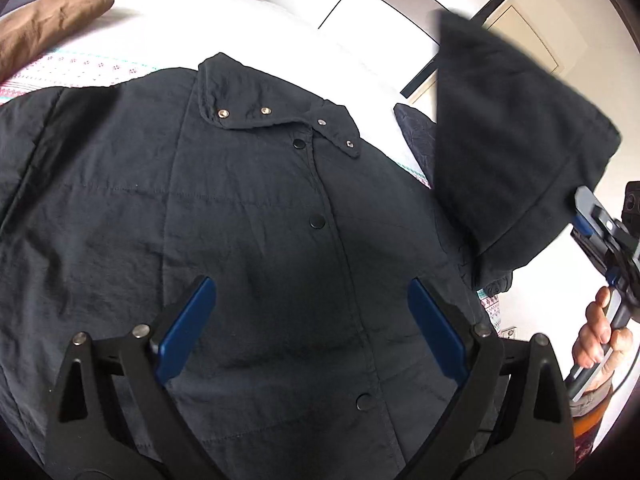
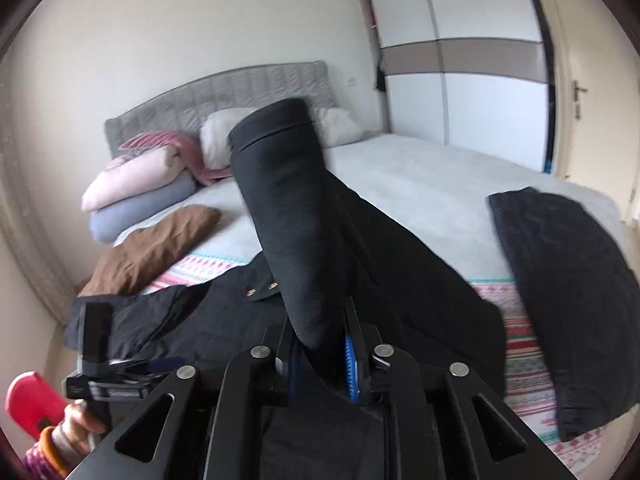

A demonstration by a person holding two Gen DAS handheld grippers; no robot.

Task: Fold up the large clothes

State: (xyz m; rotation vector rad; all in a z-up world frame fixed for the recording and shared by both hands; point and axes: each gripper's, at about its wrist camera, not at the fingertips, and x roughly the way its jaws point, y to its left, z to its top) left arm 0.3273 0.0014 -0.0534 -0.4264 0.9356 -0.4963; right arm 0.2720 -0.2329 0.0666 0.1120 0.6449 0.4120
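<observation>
A dark navy jacket lies face up on the bed, snapped shut down the front, collar toward the far side. My left gripper hovers open over its front panel, nothing between the blue pads. My right gripper is shut on the jacket's sleeve, holding the cuff end lifted off the bed. In the left wrist view that raised sleeve hangs at the right, with the right gripper and a hand under it. The left gripper also shows low at the left in the right wrist view.
A second dark garment lies on the bed's right side. A brown pillow, folded blankets and white pillows sit by the grey headboard. A wardrobe and a door stand beyond the bed.
</observation>
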